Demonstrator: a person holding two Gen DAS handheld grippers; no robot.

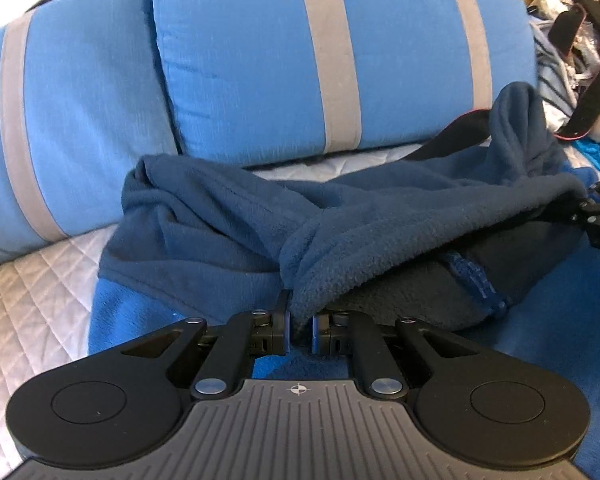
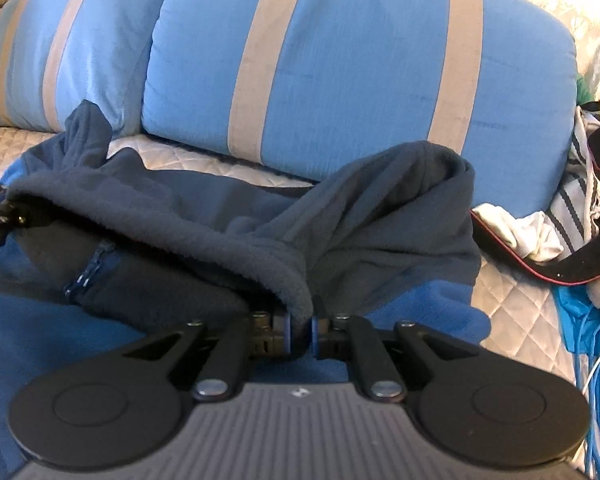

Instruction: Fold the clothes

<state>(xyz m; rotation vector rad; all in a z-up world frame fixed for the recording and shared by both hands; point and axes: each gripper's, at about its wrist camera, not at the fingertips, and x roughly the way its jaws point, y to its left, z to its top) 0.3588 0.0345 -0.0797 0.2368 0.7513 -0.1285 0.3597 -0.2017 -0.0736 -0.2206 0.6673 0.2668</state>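
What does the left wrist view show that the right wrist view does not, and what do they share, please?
Only the left wrist view shows the left gripper head-on, its jaws shut on a fold of the navy fleece, and that garment's bunched left end. Only the right wrist view shows the right gripper head-on, pinching the same fleece, plus blue cables at the right edge. Both show the blue striped pillows, the quilted cover, the fleece's zipper and a black red-edged strap.
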